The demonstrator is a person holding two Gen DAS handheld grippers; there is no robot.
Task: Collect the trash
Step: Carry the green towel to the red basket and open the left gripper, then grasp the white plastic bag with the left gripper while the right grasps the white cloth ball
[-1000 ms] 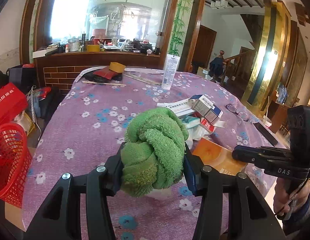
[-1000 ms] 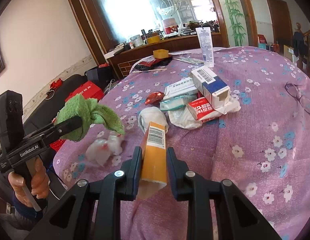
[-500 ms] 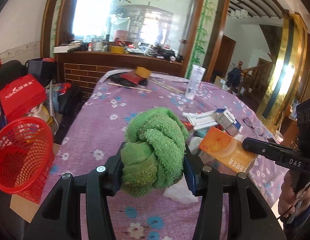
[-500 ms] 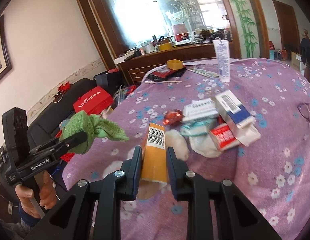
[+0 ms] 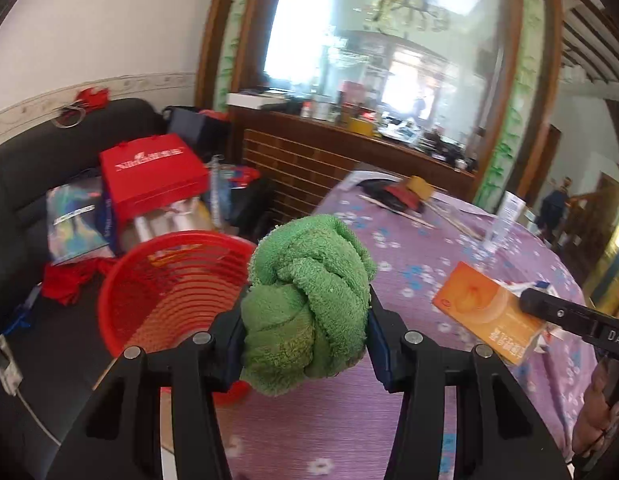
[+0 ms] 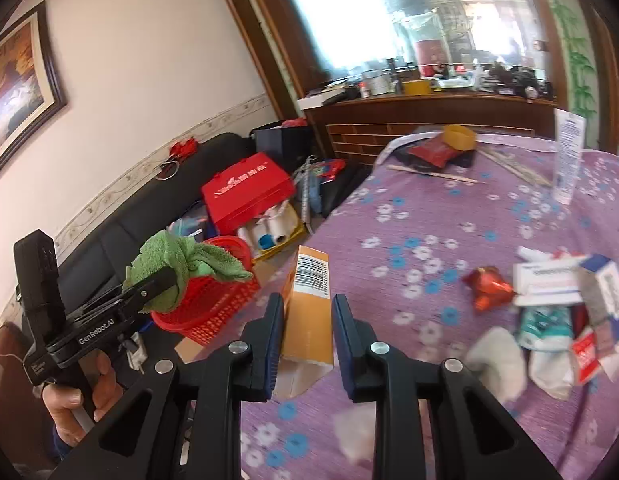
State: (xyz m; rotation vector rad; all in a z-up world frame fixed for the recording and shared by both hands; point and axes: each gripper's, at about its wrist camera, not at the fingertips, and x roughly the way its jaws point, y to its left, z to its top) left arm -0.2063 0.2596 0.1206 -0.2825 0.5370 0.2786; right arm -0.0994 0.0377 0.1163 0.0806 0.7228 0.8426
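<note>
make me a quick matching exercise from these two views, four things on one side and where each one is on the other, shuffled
Things:
1. green towel
2. orange carton
3. red basket
4. white tube

Places:
A. upright on the purple tablecloth, far side
B. clamped in the left gripper
C. off the table edge, beside the black sofa
D. clamped in the right gripper

Pairs: 1-B, 2-D, 3-C, 4-A
</note>
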